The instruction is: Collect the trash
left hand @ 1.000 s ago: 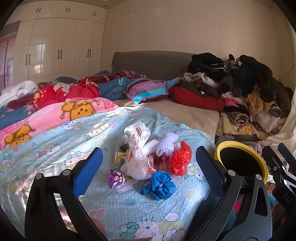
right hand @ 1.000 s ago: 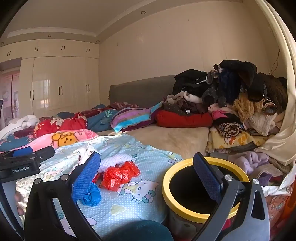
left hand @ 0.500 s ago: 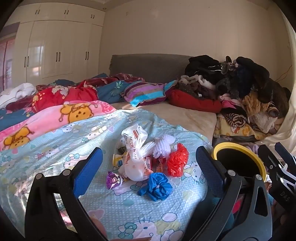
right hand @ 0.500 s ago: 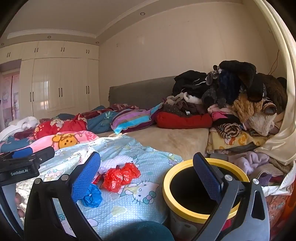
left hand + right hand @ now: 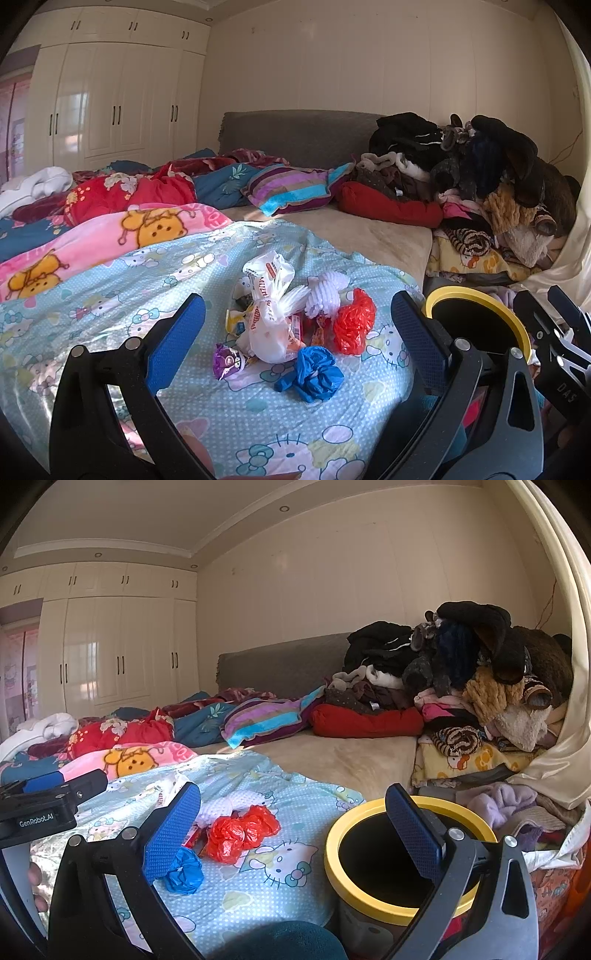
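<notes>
Light-blue cartoon-print bedspread [image 5: 110, 295] carries crumpled plastic trash: white printed bag [image 5: 269, 325], red bag [image 5: 354, 321], blue bag [image 5: 314, 376], perhaps sweet wrappers. Both claws, left [image 5: 295, 339] and right [image 5: 291, 830], gape empty beside the yellow-rimmed black bin [image 5: 369, 901].

I count on the bed one blue bag [image 5: 311, 373], one red bag [image 5: 354, 322], one white printed bag [image 5: 269, 317], one white foam net [image 5: 325, 291] and one purple wrapper [image 5: 227, 361]. Beside the bed I see one bin [image 5: 397, 908]. I see two pillows: one striped [image 5: 291, 187], one red [image 5: 388, 208].

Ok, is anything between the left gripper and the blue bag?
Nothing visible. The left gripper is open above the blanket, and the blue bag lies at the near edge of the trash pile, uncovered.
</notes>
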`<state>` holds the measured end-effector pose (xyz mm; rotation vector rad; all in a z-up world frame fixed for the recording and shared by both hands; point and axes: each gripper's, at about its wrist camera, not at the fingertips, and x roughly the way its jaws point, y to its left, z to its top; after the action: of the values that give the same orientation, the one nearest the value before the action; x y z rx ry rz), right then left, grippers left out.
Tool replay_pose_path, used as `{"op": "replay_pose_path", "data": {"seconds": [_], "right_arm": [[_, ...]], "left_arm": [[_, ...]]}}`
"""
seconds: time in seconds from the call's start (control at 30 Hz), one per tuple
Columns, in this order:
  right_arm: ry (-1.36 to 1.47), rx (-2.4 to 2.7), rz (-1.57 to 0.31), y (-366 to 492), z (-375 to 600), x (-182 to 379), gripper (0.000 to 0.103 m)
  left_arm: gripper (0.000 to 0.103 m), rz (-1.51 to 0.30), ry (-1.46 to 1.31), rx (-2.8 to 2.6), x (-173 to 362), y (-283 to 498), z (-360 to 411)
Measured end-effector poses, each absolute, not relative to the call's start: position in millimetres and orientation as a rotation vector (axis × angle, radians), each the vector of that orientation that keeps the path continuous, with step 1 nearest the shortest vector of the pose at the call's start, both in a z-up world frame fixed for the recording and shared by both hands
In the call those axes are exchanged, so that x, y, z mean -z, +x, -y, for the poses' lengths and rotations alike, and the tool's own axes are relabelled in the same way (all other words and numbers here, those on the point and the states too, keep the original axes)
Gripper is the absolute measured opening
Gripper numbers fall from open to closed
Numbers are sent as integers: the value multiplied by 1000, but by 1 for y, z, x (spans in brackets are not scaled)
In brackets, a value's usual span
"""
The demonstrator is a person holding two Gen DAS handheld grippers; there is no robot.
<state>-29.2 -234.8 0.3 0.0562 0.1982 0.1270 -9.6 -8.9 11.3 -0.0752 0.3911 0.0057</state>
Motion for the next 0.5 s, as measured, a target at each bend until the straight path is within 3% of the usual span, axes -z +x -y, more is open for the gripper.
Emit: {"op": "replay_pose_path", "data": {"seconds": [0.5], "right_arm": [[58, -130, -199, -30, 234, 0, 97]], "left_arm": [[92, -391, -78, -4, -11, -9, 8]]}}
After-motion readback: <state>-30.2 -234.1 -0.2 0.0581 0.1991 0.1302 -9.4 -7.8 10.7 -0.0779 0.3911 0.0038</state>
